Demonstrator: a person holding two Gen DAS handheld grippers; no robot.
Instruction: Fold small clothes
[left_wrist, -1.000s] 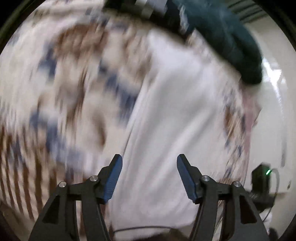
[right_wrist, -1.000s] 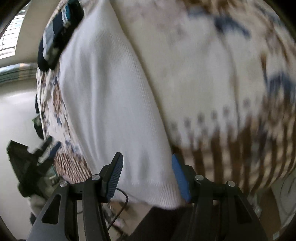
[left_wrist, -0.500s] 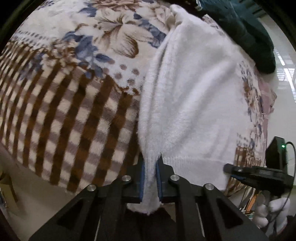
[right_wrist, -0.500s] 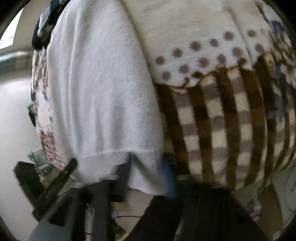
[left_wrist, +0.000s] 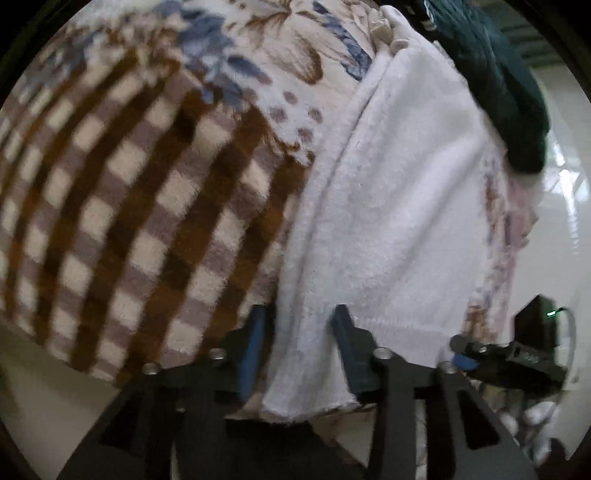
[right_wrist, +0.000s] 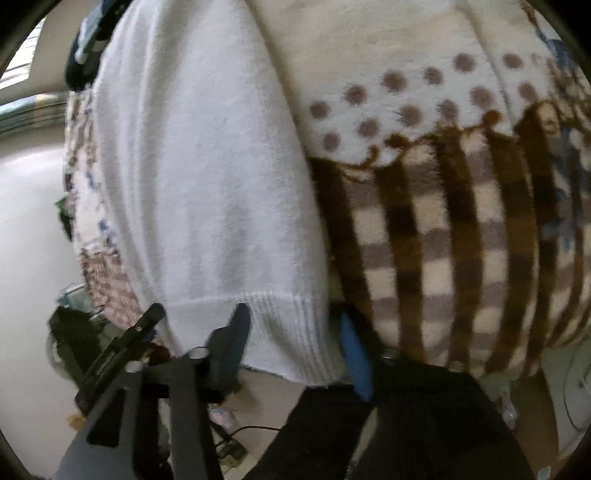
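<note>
At the bottom of the left wrist frame, your left gripper (left_wrist: 299, 339) stands wide, its blue pads either side of the near hem corner of the white sweater (left_wrist: 399, 206), not pinching it. Low in the right wrist frame, your right gripper (right_wrist: 295, 343) is likewise spread, straddling the ribbed hem of the sweater (right_wrist: 207, 177). The sweater runs up the middle of both frames across the checked, floral blanket (left_wrist: 140, 206). Farthest off, upper right in the left view, lies a dark green garment (left_wrist: 506, 85).
</note>
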